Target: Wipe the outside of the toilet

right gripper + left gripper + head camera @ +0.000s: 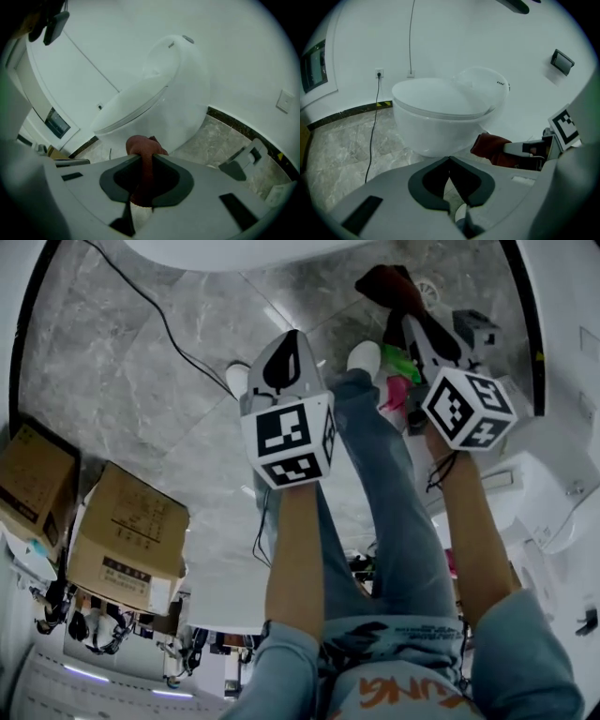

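The white toilet stands against the wall with its lid down; it also shows in the right gripper view, and its rim shows at the head view's top edge. My right gripper is shut on a dark red cloth, held a little short of the bowl's side. In the head view the cloth sticks out beyond the right gripper. My left gripper is shut with nothing in it, pointing at the bowl from a short way off. In the head view the left gripper hangs over the floor.
Two cardboard boxes sit on the marble floor at the left. A black cable runs across the floor to a wall socket. A white fixture stands at the right. The person's legs and white shoes are below the grippers.
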`<state>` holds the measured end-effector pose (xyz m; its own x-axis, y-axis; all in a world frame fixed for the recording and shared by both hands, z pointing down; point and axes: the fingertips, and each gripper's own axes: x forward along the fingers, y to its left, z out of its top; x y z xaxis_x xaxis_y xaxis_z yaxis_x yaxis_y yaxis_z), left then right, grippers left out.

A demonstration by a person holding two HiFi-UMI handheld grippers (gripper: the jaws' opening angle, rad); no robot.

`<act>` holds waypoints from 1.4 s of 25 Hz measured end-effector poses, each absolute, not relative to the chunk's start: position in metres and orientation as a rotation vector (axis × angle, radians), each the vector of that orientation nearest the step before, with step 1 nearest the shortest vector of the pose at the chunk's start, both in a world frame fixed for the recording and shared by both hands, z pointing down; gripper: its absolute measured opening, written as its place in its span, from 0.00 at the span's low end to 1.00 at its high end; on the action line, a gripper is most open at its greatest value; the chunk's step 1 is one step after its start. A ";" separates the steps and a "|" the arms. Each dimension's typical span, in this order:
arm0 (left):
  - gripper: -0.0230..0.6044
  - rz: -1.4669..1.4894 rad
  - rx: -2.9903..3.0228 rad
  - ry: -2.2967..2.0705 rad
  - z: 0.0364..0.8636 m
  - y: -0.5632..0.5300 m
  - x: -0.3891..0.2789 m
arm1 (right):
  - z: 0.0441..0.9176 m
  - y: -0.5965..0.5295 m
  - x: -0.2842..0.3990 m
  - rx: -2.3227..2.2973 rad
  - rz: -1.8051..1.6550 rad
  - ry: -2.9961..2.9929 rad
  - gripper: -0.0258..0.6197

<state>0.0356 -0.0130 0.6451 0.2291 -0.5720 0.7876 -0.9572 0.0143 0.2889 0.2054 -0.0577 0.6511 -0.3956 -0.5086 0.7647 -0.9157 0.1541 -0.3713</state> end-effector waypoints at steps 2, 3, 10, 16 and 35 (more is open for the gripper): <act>0.03 0.576 1.656 -1.442 0.650 0.000 0.023 | 0.651 -0.038 0.181 1.289 1.128 -2.000 0.13; 0.03 0.578 1.658 -1.439 0.653 0.006 0.017 | 0.652 -0.031 0.168 1.264 1.118 -2.017 0.13; 0.03 0.567 1.656 -1.439 0.671 0.037 -0.034 | 0.670 -0.004 0.073 1.140 1.087 -2.116 0.13; 0.03 0.537 1.662 -1.428 0.688 0.045 -0.073 | 0.699 -0.013 0.014 1.068 1.011 -2.168 0.13; 0.03 0.599 1.742 -1.342 0.708 0.021 -0.123 | 0.765 -0.077 0.001 1.204 1.093 -2.060 0.13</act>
<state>-0.1230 0.0205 0.7077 0.3137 -0.5433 0.7787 -0.9424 -0.0780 0.3253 0.0008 -0.0767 0.7646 -0.4755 -0.4674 0.7453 -0.8792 0.2824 -0.3839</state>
